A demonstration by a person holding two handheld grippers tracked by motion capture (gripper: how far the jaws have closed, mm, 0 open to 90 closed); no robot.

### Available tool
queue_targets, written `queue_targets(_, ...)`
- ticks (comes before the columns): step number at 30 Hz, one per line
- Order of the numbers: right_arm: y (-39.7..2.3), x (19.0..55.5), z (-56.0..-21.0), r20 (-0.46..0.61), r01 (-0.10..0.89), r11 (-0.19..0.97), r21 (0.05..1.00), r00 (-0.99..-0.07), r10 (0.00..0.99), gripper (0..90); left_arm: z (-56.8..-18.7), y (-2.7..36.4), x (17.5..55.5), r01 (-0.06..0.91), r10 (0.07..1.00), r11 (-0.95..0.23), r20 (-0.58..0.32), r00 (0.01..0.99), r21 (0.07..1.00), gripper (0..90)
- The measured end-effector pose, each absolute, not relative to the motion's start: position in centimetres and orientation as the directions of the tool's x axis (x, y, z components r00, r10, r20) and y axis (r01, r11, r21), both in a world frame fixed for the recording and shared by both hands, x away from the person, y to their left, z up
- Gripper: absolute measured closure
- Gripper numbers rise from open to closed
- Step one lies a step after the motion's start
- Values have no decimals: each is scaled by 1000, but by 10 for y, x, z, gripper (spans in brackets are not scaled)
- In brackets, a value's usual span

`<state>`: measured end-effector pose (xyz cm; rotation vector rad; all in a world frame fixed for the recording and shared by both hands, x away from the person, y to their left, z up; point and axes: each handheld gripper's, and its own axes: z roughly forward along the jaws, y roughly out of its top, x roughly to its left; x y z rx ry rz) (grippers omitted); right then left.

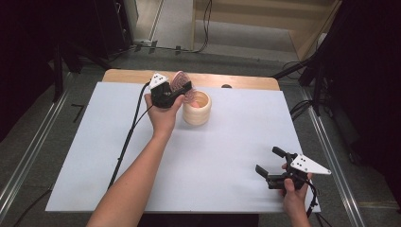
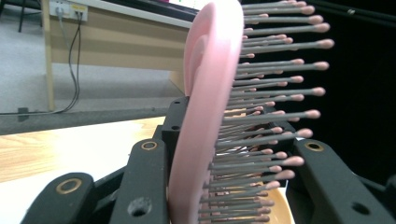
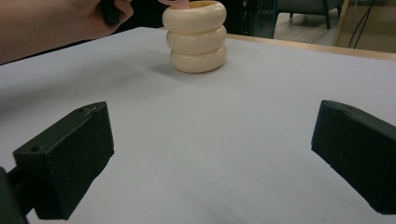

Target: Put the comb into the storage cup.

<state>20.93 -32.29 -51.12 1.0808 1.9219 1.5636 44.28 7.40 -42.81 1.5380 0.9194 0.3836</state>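
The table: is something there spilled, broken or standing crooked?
Nothing stands out. The cream ringed cup stands upright on the white sheet, with no spill around it. The left claw holds the pink hairbrush at the cup; the right claw is open.

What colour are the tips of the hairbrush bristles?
Pink, on grey stems, matching the hairbrush's pink body. The left gripper view shows it best.

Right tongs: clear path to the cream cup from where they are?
Probably yes. The right tongs are open and nothing lies on the white sheet between them and the cream cup; the left tongs hold a pink hairbrush over it.
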Motion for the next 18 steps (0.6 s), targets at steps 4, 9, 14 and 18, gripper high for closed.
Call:
queue_targets(4,-323,210,-511,137,294,59,954,-601,788,0,-428,77,444,350,732,58,-279,622,935,579)
queue_targets(9,-323,210,-511,135,294,61,954,-601,787,0,-427,84,447,394,717,66,-318,620,917,368)
queue_targets(14,-323,210,-511,137,297,61,953,-600,788,0,-423,90,443,370,717,64,-301,629,927,151)
queue_targets(18,-323,210,-511,135,296,63,953,-601,788,0,-421,95,442,361,678,54,-300,671,931,65)
